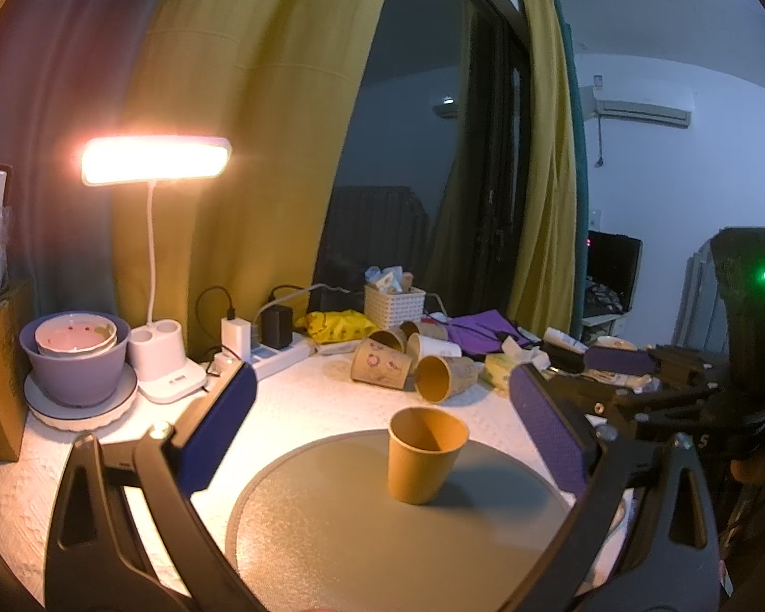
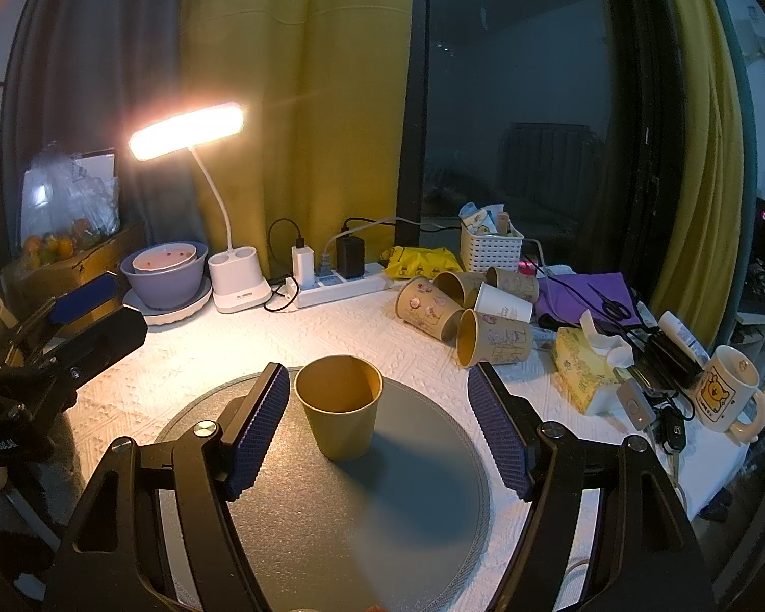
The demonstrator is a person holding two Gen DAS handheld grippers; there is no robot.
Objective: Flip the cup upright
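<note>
A plain brown paper cup [image 1: 424,454] stands upright, mouth up, on a round grey mat [image 1: 341,525]. It also shows in the right wrist view [image 2: 340,410] on the same mat [image 2: 331,520]. My left gripper [image 1: 382,408] is open, its blue pads wide apart, with the cup standing free between and just beyond them. My right gripper [image 2: 377,403] is open too; the cup stands between its pads, close to the left pad [image 2: 257,433], not gripped. The right gripper also shows at the right of the left wrist view [image 1: 637,364].
A pile of printed paper cups [image 2: 464,311] lies on its side behind the mat. A lit desk lamp [image 2: 188,130], stacked bowls [image 2: 166,275], power strip [image 2: 341,288], white basket [image 2: 489,247], tissue box [image 2: 584,375] and a mug [image 2: 729,395] stand around on the white cloth.
</note>
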